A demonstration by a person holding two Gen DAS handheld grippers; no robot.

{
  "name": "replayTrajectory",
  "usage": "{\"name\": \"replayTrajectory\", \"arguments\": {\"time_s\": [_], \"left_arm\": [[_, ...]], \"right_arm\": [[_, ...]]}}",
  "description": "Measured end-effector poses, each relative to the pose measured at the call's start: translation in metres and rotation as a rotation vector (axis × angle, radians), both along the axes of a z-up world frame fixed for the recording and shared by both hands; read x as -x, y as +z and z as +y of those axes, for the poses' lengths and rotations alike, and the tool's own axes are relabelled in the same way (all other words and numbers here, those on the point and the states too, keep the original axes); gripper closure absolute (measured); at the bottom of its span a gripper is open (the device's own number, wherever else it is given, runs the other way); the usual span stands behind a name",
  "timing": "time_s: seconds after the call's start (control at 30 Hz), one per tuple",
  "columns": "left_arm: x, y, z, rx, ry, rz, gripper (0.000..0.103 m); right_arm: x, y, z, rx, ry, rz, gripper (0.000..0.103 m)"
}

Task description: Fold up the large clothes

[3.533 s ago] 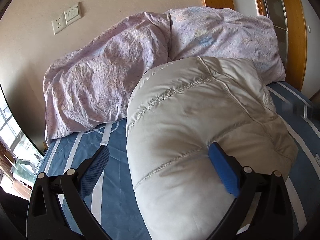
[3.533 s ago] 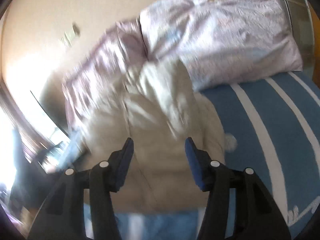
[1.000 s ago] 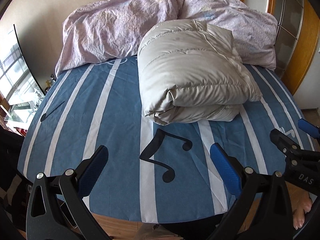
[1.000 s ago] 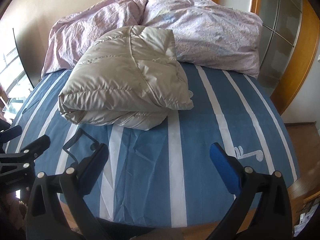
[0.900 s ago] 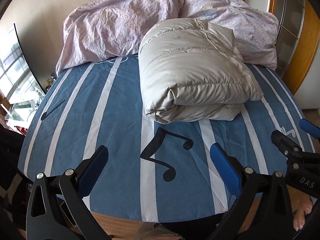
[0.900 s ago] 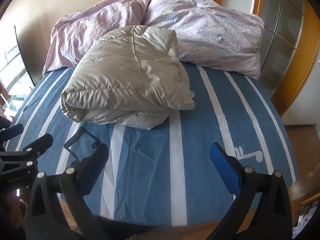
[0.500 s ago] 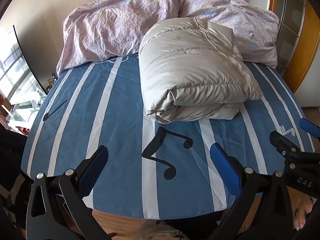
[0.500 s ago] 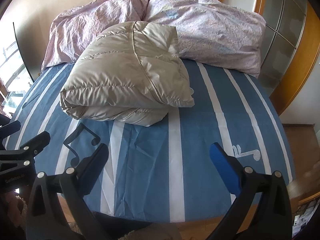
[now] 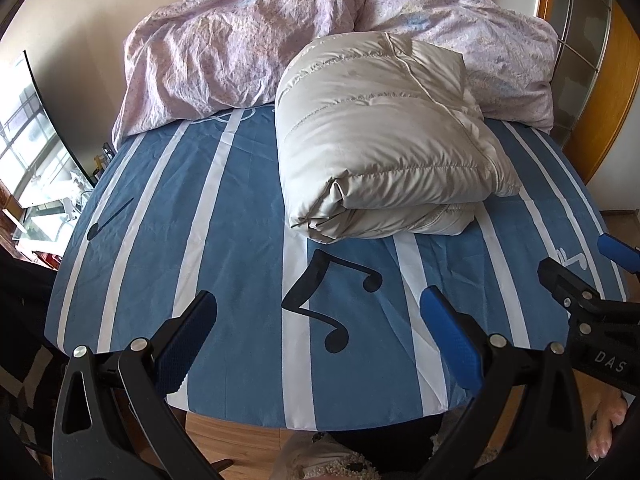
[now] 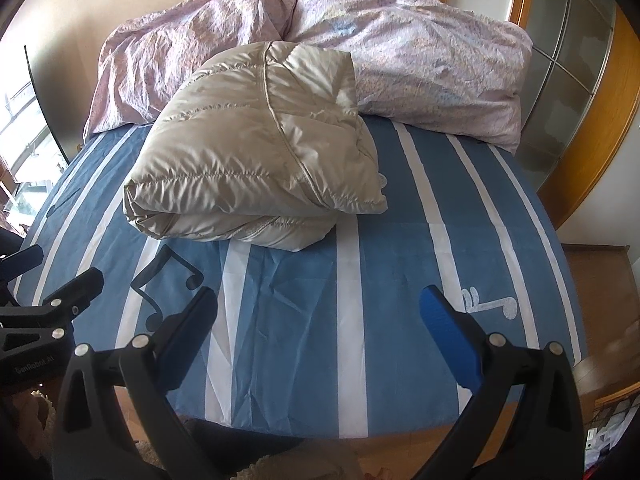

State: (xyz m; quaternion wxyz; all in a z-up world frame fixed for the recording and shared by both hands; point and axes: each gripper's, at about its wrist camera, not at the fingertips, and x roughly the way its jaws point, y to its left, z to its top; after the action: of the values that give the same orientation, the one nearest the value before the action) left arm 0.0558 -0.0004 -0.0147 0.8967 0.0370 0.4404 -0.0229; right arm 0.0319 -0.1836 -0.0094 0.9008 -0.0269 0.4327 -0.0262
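Resting as a compact bundle, the down jacket lies on the bed toward its far edge, leaning on the quilt, with its folded edge facing the near edge. That layered, squared shape suggests folding is complete. Left gripper and right gripper both hover level above the near edge, side by side, well apart from the jacket, jaws spread wide and holding nothing.
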Motion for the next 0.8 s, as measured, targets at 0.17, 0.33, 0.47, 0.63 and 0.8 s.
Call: {"name": "replayTrajectory", "arguments": {"time_s": [0.17, 0.33, 0.47, 0.63, 0.8], "left_arm": [[-0.0006, -0.0006, 0.0008, -0.002, 0.01, 0.004, 0.001], [-0.0023, -0.0012, 0.002, 0.0, 0.012, 0.007, 0.001], [-0.0032, -0.0011, 0.0011, 0.0, 0.01, 0.009, 0.001], [-0.0038, -0.0011, 0.0006, -0.001, 0.011, 0.01, 0.001], [-0.0044, -0.0016, 0.0014, 0.003, 0.014, 0.013, 0.001]], "right_arm": [[-0.0008, -0.0015, -0.0004, -0.005, 0.007, 0.008, 0.002], [-0.0017, -0.0026, -0.0026, -0.013, 0.007, 0.019, 0.002], [-0.0025, -0.0029, -0.0042, -0.014, 0.007, 0.021, 0.002], [-0.0027, -0.0032, -0.0039, -0.013, 0.008, 0.022, 0.002], [-0.0029, -0.0035, -0.0041, -0.013, 0.009, 0.025, 0.002]]}}
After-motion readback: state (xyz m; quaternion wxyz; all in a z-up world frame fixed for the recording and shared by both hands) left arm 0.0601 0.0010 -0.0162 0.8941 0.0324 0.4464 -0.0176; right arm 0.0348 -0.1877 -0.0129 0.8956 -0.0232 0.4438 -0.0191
